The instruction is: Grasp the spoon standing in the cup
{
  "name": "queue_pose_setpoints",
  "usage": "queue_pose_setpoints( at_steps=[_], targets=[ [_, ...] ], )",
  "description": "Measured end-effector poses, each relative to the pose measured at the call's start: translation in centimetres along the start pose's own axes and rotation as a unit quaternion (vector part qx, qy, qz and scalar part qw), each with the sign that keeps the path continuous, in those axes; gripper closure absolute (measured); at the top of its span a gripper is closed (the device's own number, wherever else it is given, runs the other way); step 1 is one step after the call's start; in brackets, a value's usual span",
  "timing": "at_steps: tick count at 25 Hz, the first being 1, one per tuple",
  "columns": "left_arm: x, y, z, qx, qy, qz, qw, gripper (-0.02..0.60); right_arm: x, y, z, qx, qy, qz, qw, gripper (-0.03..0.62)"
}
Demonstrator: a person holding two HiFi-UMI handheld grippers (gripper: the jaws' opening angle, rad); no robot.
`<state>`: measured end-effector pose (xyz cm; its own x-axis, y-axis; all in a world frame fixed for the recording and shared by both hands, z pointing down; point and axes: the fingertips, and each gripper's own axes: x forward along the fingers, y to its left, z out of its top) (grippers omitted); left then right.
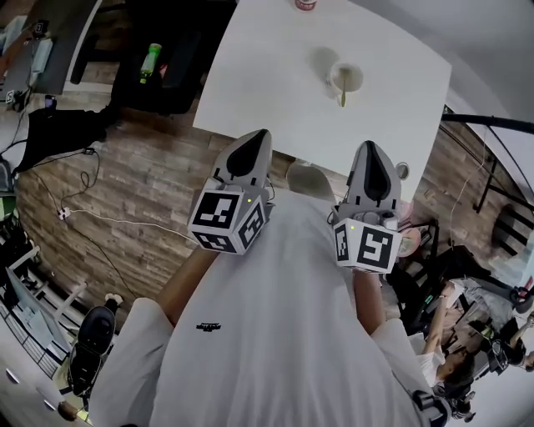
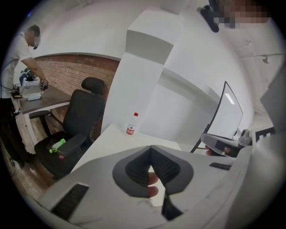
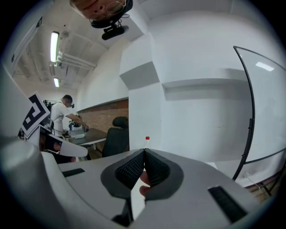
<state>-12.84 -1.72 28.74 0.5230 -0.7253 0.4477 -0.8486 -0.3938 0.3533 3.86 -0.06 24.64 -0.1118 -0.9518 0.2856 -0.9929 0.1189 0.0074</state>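
Note:
A pale cup stands on the white table, toward its right side, with a spoon in it whose handle leans toward me. Both grippers hang close to my body, at the table's near edge and well short of the cup. My left gripper has its jaws together with nothing between them. My right gripper is also shut and empty, and stands nearly in line with the cup. Neither gripper view shows the cup or the spoon.
A red-capped bottle stands at the table's far edge. A black office chair holding a green bottle sits left of the table. Cables lie across the wood floor. People sit at the lower right.

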Motion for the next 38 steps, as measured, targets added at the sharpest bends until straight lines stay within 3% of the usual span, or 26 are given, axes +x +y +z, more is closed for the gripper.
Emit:
queue_pose_setpoints(
  at_steps=[11,19,23,35,38],
  targets=[
    [5.0,-2.7,0.1,0.009,-0.005,0.056,0.9984,0.571,4.4,-3.6,-2.0,-0.003,0.01,0.091,0.996,0.592],
    [7.9,-3.6,-0.2,0.017,0.019,0.065,0.9976,0.571,6.5,-5.3,-4.7,-0.009,0.039,0.109,0.993,0.591],
    [9.0,-2.9,-0.9,0.017,0.028,0.071,0.9969,0.571,7.6,-4.2,-5.9,-0.014,0.05,0.13,0.99,0.555],
    [11.7,-1.2,-4.6,-0.015,0.053,0.092,0.9943,0.571,10.7,-3.4,-11.3,-0.003,0.106,0.111,0.988,0.499],
    [12.6,-0.7,-5.5,-0.021,0.06,0.091,0.9938,0.571,11.8,-3.4,-12.4,0.017,0.097,0.099,0.99,0.497]
  ],
)
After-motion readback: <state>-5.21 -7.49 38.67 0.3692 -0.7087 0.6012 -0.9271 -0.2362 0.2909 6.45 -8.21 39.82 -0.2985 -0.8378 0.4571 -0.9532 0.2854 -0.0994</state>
